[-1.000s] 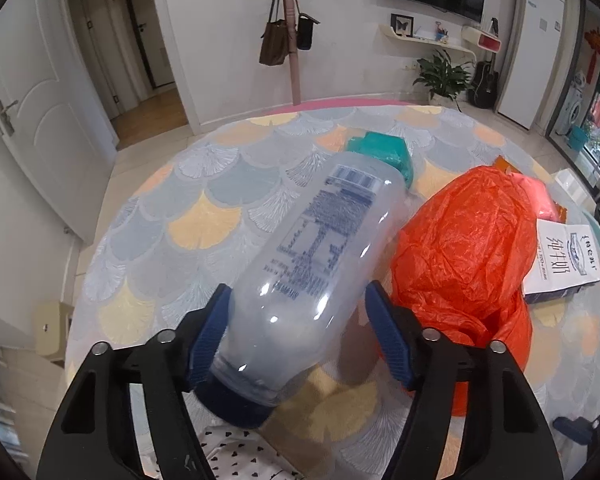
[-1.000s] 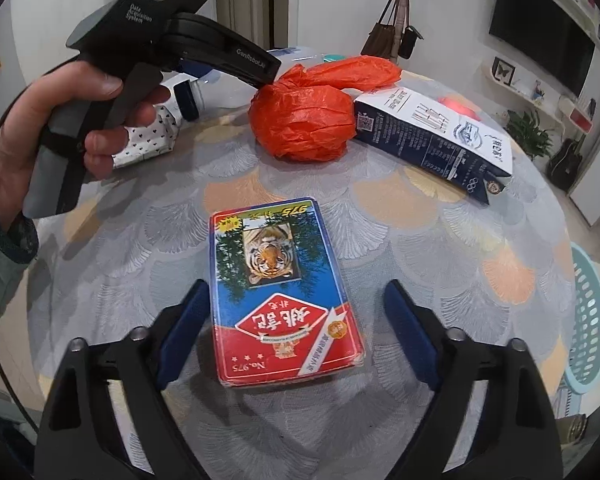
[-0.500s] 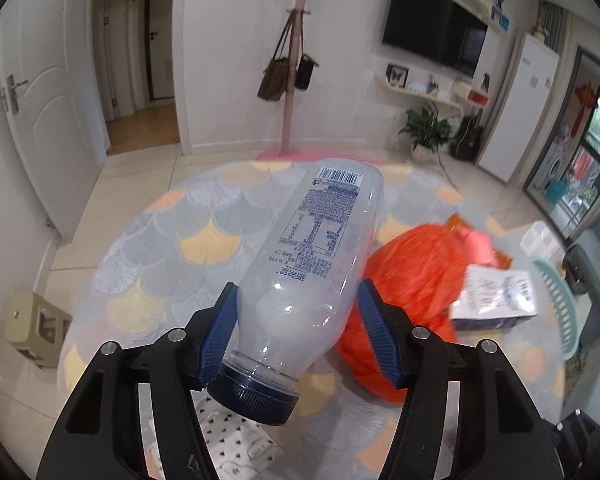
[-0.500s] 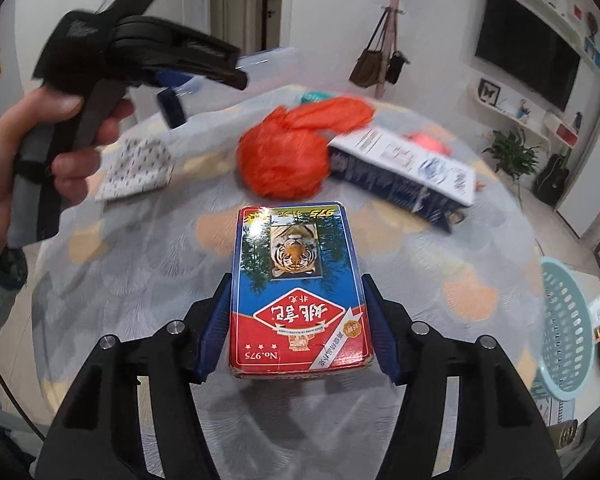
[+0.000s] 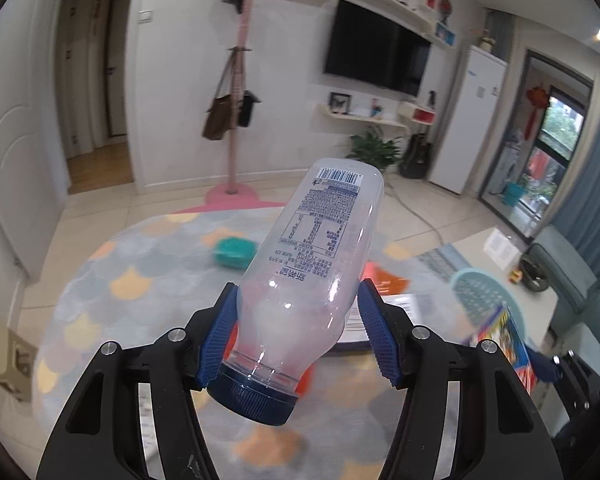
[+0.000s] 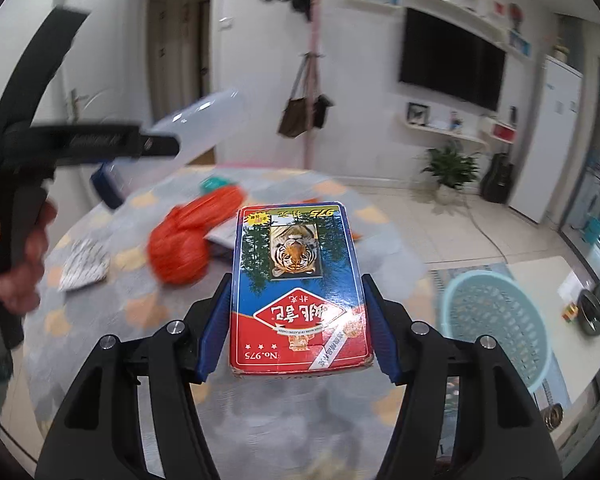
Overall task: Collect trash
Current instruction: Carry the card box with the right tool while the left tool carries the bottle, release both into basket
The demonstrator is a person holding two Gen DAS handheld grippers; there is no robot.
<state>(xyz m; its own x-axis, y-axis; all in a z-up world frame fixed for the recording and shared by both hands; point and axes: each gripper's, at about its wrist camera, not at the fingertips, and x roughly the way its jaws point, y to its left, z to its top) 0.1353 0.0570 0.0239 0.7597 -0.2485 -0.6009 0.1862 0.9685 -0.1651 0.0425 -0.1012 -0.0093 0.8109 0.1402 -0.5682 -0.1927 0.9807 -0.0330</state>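
Note:
My left gripper (image 5: 300,336) is shut on a clear plastic bottle (image 5: 312,264) with a dark blue cap, held up above the round table (image 5: 148,280). My right gripper (image 6: 298,324) is shut on a red and blue card box with a tiger picture (image 6: 298,284), lifted off the table. The bottle (image 6: 204,120) and the left gripper (image 6: 84,146) also show in the right wrist view at upper left. An orange plastic bag (image 6: 184,246) and a folded patterned paper (image 6: 84,264) lie on the table.
A light blue laundry-style basket (image 6: 496,324) stands on the floor right of the table; it also shows in the left wrist view (image 5: 484,296). A teal object (image 5: 236,252) lies at the table's far side. A milk carton (image 5: 400,312) lies behind the bottle.
Both grippers closed on their objects and lifted them off the table. The views have tilted up and swung toward the right, bringing the blue basket into sight.

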